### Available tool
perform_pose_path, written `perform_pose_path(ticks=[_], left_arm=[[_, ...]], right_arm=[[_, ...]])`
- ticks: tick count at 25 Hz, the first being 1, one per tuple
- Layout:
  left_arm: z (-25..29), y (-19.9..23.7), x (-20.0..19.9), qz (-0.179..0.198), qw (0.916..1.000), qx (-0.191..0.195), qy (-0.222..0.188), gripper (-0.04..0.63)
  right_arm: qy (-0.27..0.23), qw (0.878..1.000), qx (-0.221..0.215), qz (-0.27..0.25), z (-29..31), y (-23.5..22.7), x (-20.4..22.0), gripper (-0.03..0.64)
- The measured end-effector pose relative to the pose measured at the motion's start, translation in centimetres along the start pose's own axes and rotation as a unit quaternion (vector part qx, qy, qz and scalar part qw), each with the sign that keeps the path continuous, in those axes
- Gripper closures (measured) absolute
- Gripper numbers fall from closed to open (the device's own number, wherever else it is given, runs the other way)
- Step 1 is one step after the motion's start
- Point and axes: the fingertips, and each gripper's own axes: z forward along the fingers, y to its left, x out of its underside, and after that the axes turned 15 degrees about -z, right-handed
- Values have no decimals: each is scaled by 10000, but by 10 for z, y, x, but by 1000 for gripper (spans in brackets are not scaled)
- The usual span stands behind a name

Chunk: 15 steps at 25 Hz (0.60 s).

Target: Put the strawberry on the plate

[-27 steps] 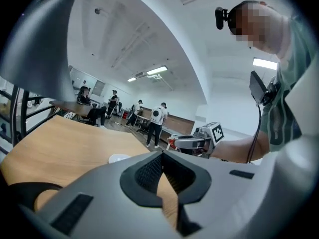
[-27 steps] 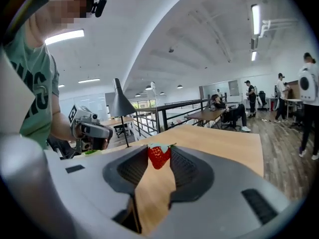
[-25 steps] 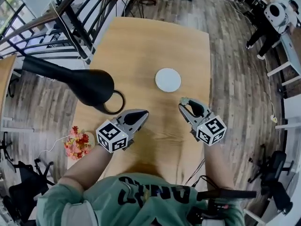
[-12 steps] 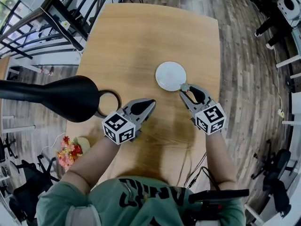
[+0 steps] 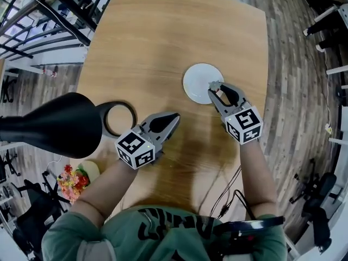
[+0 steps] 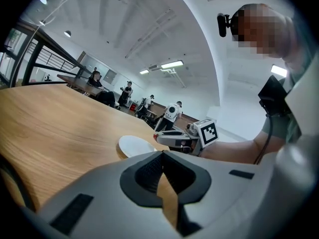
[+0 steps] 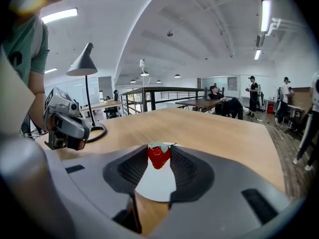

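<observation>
A small red strawberry (image 7: 159, 156) with a pale green cap sits pinched between the tips of my right gripper (image 7: 159, 156), which is shut on it. In the head view that right gripper (image 5: 213, 86) hangs over the near right edge of the round white plate (image 5: 198, 80), and the strawberry (image 5: 213, 85) shows only as a speck at the tips. The plate (image 7: 157, 183) lies right below the berry. My left gripper (image 5: 175, 116) is shut and holds nothing, over bare wood left of the plate; its own view shows the jaws meeting (image 6: 162, 153) and the plate (image 6: 135, 145) beyond.
A black desk lamp (image 5: 60, 124) with a ring base (image 5: 118, 119) stands at the wooden table's (image 5: 147, 37) left edge. Pink flowers (image 5: 72, 181) sit at the near left corner. Railings and wood floor surround the table; people and other tables stand far off.
Both grippers moved forward and lower over the table. The right one, still holding the strawberry, went from short of the plate to above its near edge.
</observation>
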Motion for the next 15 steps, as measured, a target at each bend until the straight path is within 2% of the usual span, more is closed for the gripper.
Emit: perform_pose_path(ticks=[15], left_arm=[[-1,5,13,-114,9999,125,11,591]], right_arm=[[234,9995,-64,-181,46,-1,12,476]])
